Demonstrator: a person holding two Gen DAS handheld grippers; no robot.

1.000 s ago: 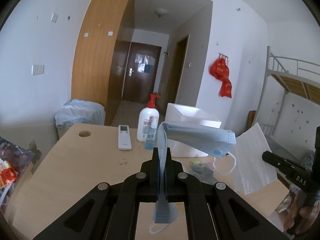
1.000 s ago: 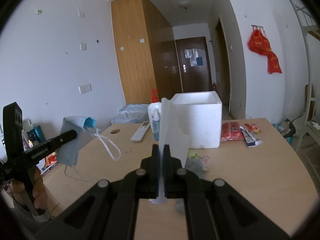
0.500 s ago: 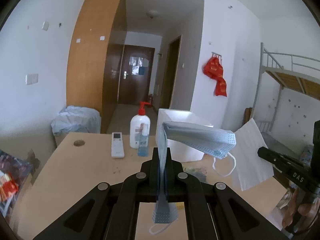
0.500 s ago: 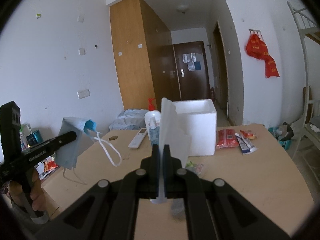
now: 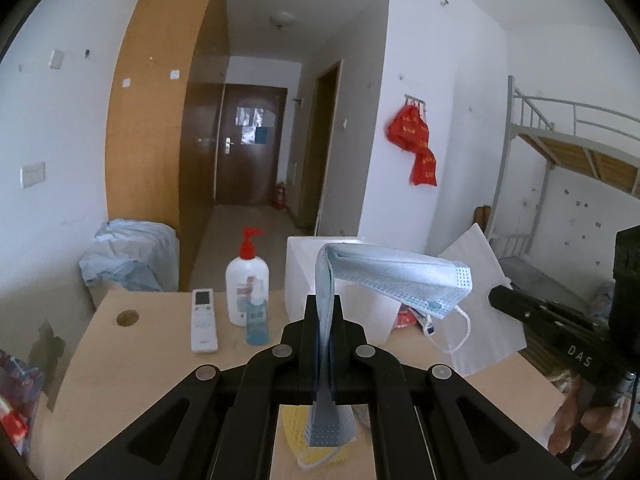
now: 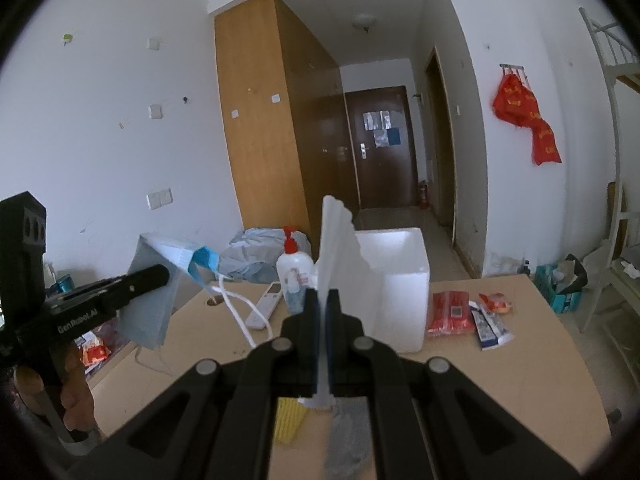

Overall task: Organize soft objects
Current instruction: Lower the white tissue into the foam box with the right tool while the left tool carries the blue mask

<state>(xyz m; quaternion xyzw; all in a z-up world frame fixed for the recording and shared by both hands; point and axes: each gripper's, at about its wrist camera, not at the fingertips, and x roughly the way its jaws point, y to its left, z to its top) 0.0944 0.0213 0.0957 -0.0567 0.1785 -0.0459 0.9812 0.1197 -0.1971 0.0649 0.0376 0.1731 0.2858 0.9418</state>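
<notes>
My left gripper (image 5: 323,312) is shut on a folded blue face mask (image 5: 392,276) held high above the wooden table (image 5: 152,344); its ear loop hangs at the right. The mask also shows in the right wrist view (image 6: 160,280). My right gripper (image 6: 322,304) is shut on a white sheet-like mask (image 6: 344,256), also seen in the left wrist view (image 5: 480,292). A white foam box (image 6: 400,280) stands on the table ahead. A yellow cloth (image 6: 290,420) and a grey sock (image 6: 348,440) lie on the table below the grippers.
A pump bottle (image 5: 246,280), a small blue bottle (image 5: 256,320) and a white remote (image 5: 204,320) stand left of the box. Red packets (image 6: 448,312) and snack wrappers (image 6: 490,320) lie right of it. A bunk bed (image 5: 560,168) stands at the right.
Both grippers have risen with their masks, so the table and box now sit lower in view. Both grips are unchanged.
</notes>
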